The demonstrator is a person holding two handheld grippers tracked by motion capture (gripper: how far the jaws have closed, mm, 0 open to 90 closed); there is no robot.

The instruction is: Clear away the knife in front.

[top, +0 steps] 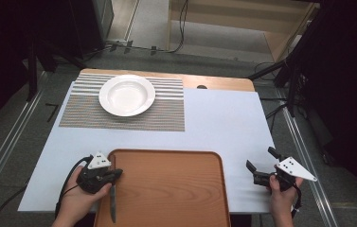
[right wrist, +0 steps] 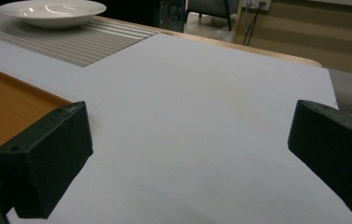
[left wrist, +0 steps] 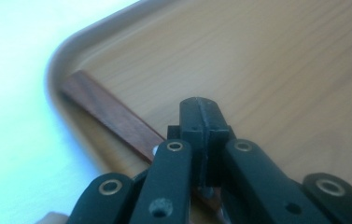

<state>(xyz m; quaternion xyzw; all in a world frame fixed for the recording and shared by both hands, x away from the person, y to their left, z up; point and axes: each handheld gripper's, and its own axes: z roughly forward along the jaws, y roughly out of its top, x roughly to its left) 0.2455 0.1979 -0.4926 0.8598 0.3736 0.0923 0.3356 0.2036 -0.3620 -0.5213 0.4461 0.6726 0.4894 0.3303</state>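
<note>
While the left claw (top: 117, 174) sits at the near-left corner of the wooden tray (top: 176, 189), its black jaws are pressed together on a knife (top: 112, 204), clamped near where handle meets blade. From the high view the knife lies along the tray's left rim, its slim grey metal blade pointing toward the person, flat on the tray floor. The left gripper view gives the handle (left wrist: 113, 116): a flat, straight-edged strip of reddish-brown wood, smooth, running from the jaws out toward the tray's rounded corner, close beside the raised rim. Tray is orange-brown wood grain, rectangular with rounded corners and a low lip, matte. Bench (top: 223, 123) is covered by a pale, smooth white sheet, with a tan wooden edge showing at the far side. Farther back on the left is a woven placemat (top: 166, 116), rectangular, fine grey-and-white stripes, ribbed texture. On it rests a white plate (top: 127, 95), round, deep, glossy ceramic with a broad rim, well apart from the tray. On the right, the right claw (top: 261, 163) is held over the bare sheet just beside the tray's right edge, jaws spread apart with nothing between them; the right gripper view shows the two blocky matte black pads (right wrist: 47, 158) wide of each other above the white surface.
</note>
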